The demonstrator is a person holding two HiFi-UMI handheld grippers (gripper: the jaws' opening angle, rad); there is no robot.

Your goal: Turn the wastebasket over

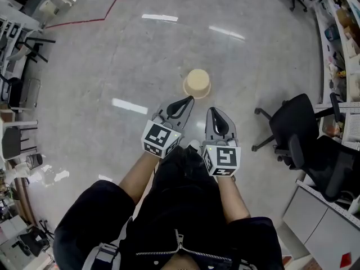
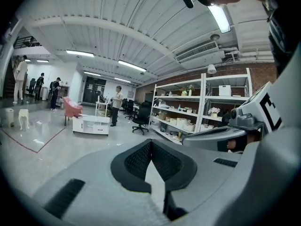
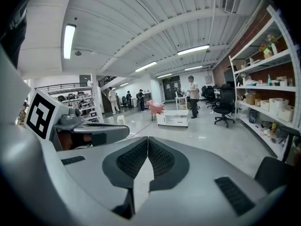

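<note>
Head view shows the beige wastebasket (image 1: 197,83) on the floor (image 1: 112,66), with the left tongs (image 1: 186,102) and right tongs (image 1: 214,115) near it, side by side; left gripper view shows the left tongs closed pad against pad, and right gripper view shows the right tongs closed the same way.

A black office chair (image 1: 292,128) stands at three o'clock. Shelves (image 1: 344,44) fill two o'clock. A red floor line (image 1: 79,22) runs at eleven.

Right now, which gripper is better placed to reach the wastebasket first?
Left, by a little: in the head view the left gripper lies nearest the wastebasket, while the right gripper sits further back. Both are shut and empty.
</note>
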